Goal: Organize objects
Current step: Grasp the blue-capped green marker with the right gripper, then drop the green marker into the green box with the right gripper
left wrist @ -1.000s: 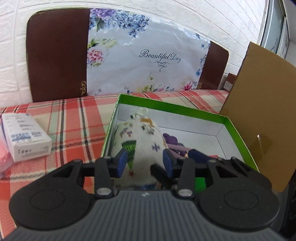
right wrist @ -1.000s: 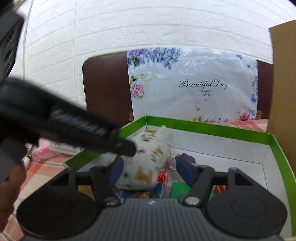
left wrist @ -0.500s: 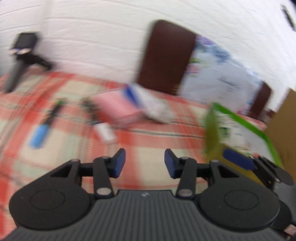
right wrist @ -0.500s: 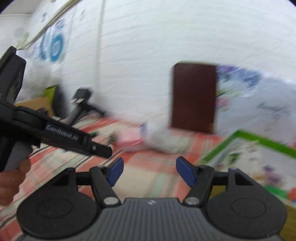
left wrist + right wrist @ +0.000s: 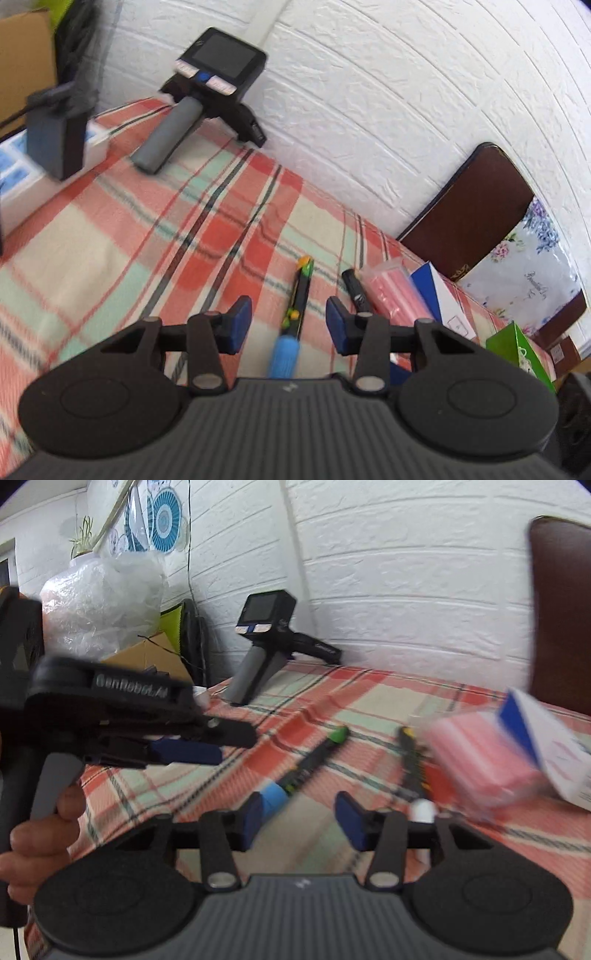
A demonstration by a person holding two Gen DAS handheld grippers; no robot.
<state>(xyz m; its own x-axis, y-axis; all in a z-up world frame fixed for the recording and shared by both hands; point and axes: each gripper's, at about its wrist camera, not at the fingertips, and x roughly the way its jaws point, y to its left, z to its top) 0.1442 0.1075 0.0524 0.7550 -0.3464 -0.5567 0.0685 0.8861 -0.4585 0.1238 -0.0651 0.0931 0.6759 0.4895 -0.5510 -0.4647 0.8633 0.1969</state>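
Two pens lie loose on the red plaid desk cloth (image 5: pixel 147 236): a black pen with a light-blue cap (image 5: pixel 293 317), low centre between the spread, empty left tool (image 5: pixel 289 325), and a slim black pen (image 5: pixel 354 290) beside a pink packet (image 5: pixel 395 291). Right tool (image 5: pixel 300 821), jaws just narrowing, spread on nothing.
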